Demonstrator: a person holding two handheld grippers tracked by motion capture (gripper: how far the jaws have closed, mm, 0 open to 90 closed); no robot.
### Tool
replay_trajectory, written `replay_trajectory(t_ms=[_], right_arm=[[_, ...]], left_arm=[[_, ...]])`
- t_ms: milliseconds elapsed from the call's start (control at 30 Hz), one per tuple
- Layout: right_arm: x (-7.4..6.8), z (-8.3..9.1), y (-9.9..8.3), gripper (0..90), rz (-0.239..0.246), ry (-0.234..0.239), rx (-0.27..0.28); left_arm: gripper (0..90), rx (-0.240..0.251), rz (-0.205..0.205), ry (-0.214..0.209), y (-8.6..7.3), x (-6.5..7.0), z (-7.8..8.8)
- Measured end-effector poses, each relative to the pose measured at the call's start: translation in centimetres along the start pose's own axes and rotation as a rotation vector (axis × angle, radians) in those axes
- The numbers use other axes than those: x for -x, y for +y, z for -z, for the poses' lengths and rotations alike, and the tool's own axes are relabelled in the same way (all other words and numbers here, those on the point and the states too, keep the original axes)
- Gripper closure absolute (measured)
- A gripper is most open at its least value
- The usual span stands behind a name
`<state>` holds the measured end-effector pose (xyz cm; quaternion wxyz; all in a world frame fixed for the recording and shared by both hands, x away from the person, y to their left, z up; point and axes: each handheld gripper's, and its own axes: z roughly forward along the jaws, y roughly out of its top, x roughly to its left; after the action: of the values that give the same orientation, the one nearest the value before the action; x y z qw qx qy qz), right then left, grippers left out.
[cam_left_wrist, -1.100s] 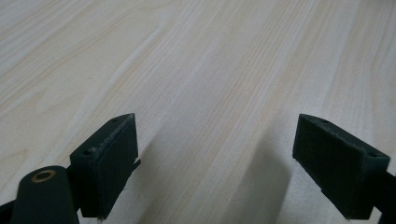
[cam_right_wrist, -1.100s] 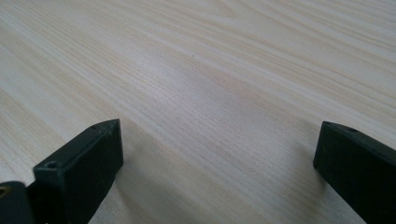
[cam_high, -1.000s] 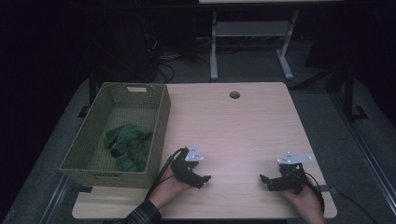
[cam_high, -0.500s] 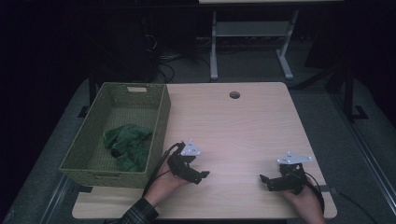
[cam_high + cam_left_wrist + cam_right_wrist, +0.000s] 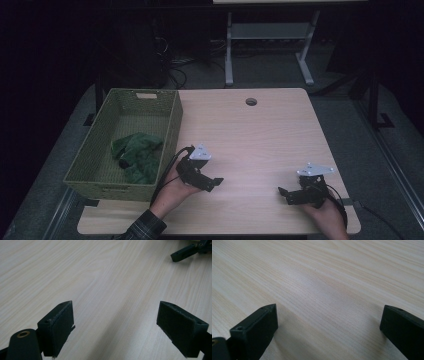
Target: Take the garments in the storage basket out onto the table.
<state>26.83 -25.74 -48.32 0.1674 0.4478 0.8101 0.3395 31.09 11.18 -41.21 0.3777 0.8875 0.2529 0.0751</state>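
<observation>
The green cloth (image 5: pixel 136 156) lies crumpled in the woven basket (image 5: pixel 172 120) at the table's left, just beyond the basket wall from the left gripper (image 5: pixel 207 184), the nearer one, which points away rightward, jaws wide and empty. The right gripper (image 5: pixel 290 194), well apart, also gapes empty.

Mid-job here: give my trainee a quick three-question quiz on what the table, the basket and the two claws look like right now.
1. True or false: the green cloth lies inside the woven basket.
2. Which is closer to the basket: A) left claw B) right claw?
3. Fill in: in the gripper views, both claws stand ____ with only bare table between the jaws.

Key: 1 true; 2 A; 3 open.
</observation>
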Motion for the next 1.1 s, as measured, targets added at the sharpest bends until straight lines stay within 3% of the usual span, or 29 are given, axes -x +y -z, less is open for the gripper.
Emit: replay_trajectory(t_ms=[167,267,400,467,900,1100], right_arm=[[0.0,0.0,0.0,1.3,0.004,-0.002,0.003],[0.0,0.0,0.0,1.3,0.004,-0.001,0.002],[0.0,0.0,0.0,1.3,0.004,-0.001,0.002],[0.0,0.0,0.0,1.3,0.005,-0.001,0.003],[0.0,0.0,0.0,1.3,0.004,-0.001,0.002],[0.0,0.0,0.0,1.3,0.004,-0.001,0.003]], left_arm=[[14.1,-0.005,0.0,0.002,0.8,-0.3,1.0],[14.1,0.021,0.021,-0.008,1.2,-0.5,1.7],[14.3,0.011,0.001,0.001,1.7,-0.7,2.4],[14.4,0.023,0.01,0.006,2.0,-0.8,2.9],[14.3,0.057,-0.001,0.018,3.8,-2.3,5.9],[14.3,0.071,0.001,0.028,4.5,-3.7,6.9]])
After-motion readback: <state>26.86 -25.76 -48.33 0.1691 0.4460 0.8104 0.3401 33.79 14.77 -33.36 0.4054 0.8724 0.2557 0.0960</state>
